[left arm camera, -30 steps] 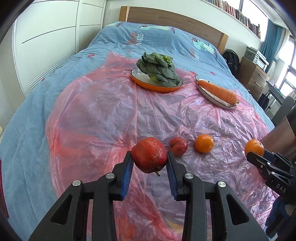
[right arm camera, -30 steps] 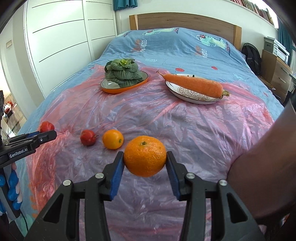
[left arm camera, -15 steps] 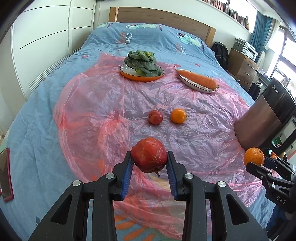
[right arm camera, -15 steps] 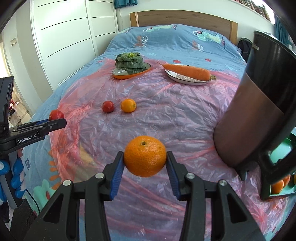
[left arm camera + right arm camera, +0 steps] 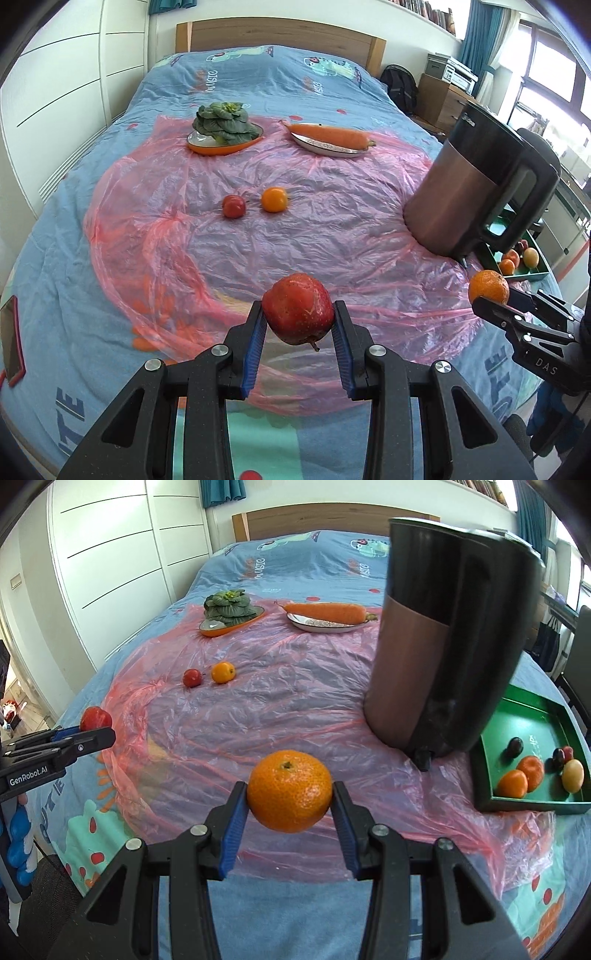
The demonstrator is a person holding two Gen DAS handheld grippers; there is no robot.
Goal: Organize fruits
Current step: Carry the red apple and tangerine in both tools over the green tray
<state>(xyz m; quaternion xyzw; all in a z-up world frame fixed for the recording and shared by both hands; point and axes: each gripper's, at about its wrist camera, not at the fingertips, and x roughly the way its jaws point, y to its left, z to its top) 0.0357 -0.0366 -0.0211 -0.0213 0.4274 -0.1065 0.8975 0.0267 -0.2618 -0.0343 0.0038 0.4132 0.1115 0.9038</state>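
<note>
Setting: bedroom; bed with a blue printed cover, a crinkled pink plastic sheet spread over its middle.
Left claw: closed on a dark red, rough-skinned round fruit, blue pads pressed to both flanks, fruit clear of the sheet.
Right claw: closed on a large orange mandarin with a pitted peel, stem end up, also clear of the sheet.
Loose fruit: a small red round fruit and a small orange round fruit lie just beside each other mid-sheet, well ahead of both claws.
Not fruit: a leafy green vegetable on an orange oval dish; a long carrot on a white patterned plate, both at the far end of the sheet.
Obstacle: a tall brown-and-black metal jug with a handle stands at the sheet's right side.
Target (judged): a green rectangular tray already holding several small fruits, just beyond and right of the jug.
Key relation: tray lies forward and right of the right claw, near it; the left claw is further off, with the right claw between it and the tray.
Next move (judged): right hand delivers first, passing the near side of the jug's base.
Risk: clipping the jug.
</note>
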